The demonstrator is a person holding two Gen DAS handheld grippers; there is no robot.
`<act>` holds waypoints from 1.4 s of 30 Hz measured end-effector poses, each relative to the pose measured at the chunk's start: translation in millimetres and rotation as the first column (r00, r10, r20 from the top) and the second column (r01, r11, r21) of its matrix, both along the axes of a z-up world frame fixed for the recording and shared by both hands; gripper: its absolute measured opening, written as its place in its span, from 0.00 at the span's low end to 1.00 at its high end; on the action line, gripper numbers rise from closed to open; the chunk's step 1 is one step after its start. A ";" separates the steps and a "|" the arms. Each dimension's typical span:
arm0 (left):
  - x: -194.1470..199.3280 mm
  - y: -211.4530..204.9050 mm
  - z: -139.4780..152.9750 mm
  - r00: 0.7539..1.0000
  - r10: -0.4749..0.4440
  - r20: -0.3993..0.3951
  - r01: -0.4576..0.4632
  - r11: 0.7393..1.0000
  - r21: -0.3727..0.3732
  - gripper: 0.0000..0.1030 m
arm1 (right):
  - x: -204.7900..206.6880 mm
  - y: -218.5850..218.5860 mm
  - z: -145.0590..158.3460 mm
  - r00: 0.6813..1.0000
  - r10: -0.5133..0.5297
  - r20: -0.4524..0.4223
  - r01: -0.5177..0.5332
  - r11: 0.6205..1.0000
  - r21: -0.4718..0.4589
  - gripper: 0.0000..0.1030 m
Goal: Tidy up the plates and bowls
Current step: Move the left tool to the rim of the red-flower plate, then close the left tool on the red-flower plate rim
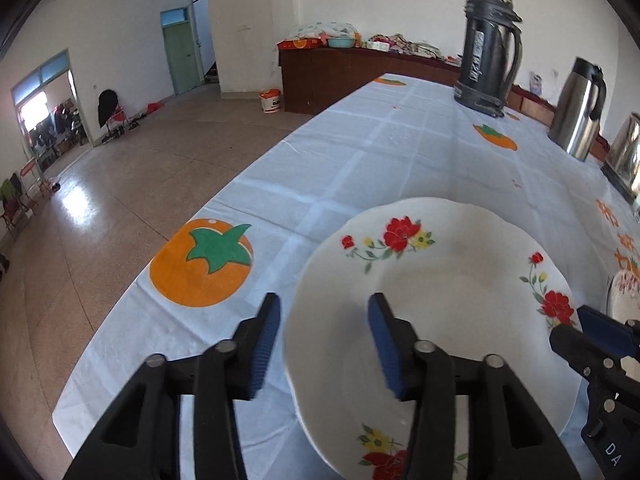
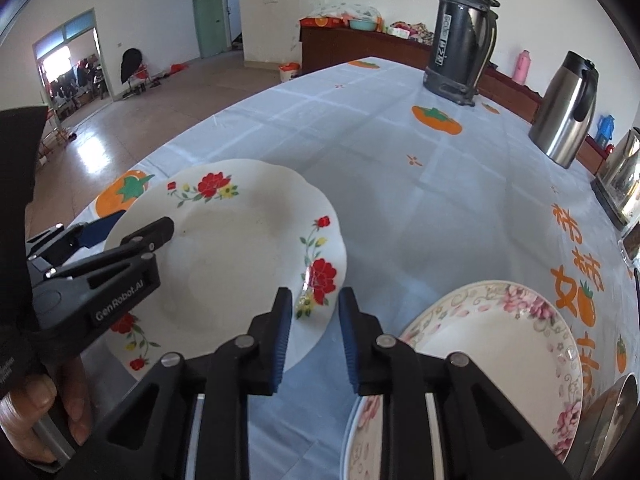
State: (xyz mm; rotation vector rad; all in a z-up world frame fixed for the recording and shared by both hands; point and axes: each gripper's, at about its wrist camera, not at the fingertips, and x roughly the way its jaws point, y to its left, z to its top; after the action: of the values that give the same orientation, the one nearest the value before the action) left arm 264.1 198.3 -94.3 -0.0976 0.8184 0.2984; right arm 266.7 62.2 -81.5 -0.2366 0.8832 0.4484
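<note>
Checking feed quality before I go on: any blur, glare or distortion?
Left wrist: flask smeared by motion blur, red-flower plate rim soft, floor glare. Right wrist: sharper, small glint on that plate rim. Both: fisheye bends the table edge.

black flask | steel jug | persimmon-print tablecloth

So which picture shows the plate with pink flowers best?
The right wrist view: the pink-flowered plate shows most of its rim and centre, beside the red-flowered plate. The left wrist view catches only a sliver at the right edge.
</note>
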 end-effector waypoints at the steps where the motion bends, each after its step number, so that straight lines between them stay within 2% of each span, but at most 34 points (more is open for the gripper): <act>1: 0.3 -0.5 -0.3 1.000 0.001 -0.004 -0.001 1.000 0.007 0.42 | -0.8 -0.1 -0.4 1.000 -0.007 0.001 0.007 1.000 0.008 0.23; 12: -3.4 6.9 -0.4 1.000 0.027 0.002 -0.027 0.999 -0.032 0.40 | -10.5 5.3 -3.8 0.997 -0.034 0.063 0.033 0.999 0.015 0.24; 23: -3.8 5.4 0.0 1.000 0.029 0.002 -0.029 0.999 -0.017 0.40 | -19.2 9.6 -8.6 0.990 -0.027 0.136 0.029 1.000 -0.010 0.26; 42: -7.6 4.1 3.4 0.999 0.031 0.041 -0.031 1.000 -0.003 0.40 | -25.4 -2.0 -3.7 0.987 -0.033 0.158 0.020 0.997 0.081 0.22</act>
State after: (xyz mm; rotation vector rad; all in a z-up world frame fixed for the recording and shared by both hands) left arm 256.5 202.3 -90.9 -0.1180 0.7773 0.3240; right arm 241.3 60.2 -85.2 -0.1852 0.7099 0.4323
